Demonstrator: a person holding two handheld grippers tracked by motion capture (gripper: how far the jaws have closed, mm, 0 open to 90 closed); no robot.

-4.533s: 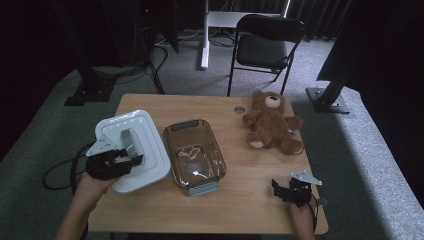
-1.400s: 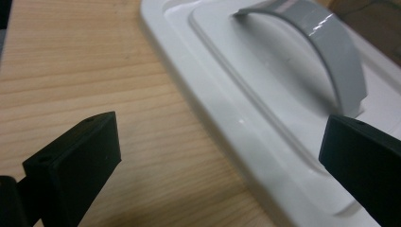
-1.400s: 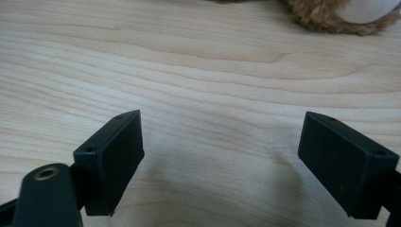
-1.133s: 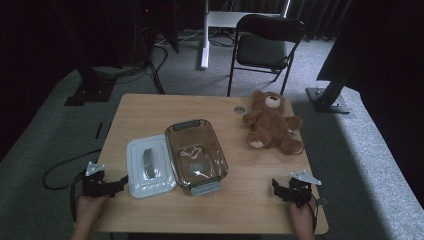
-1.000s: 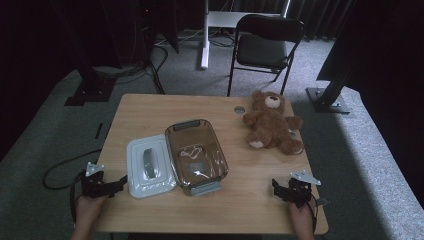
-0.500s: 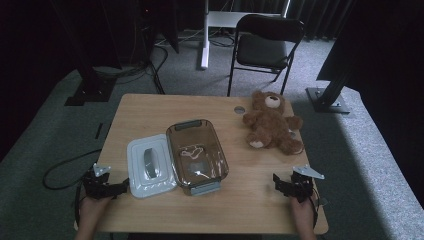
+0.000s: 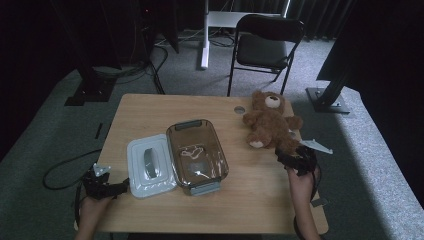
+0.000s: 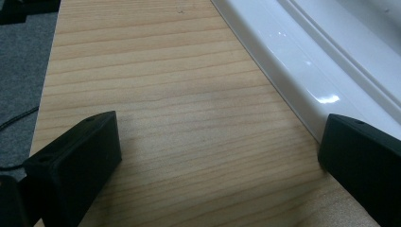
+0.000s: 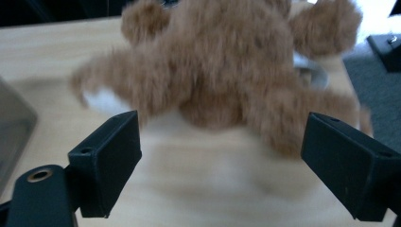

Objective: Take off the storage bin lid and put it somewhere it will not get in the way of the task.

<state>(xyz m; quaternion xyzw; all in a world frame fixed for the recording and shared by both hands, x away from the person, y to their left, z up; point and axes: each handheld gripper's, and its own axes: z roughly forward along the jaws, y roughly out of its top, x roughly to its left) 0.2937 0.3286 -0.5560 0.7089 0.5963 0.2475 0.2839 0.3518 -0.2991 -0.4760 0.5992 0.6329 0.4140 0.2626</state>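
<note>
Right hand-held gripper [image 7: 284, 154]: matte black block jaws wide apart, just been opening, nothing btwn them; sits at 5 o'clock of the teddy bear [image 7: 270, 120], just beside its leg. Bear: shaggy brown plush, blurred in right gripper view, head cut off. Left hand-held gripper [image 7: 120, 186]: jaws apart on the wood-grain bench [image 7: 165, 107], one tip by the glossy white lid [image 7: 150, 165]. Beyond, a clear rounded-rectangle container [image 7: 197, 155].

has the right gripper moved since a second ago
Yes. The right gripper went from the table's near edge up toward the teddy bear, jaws open.
</note>
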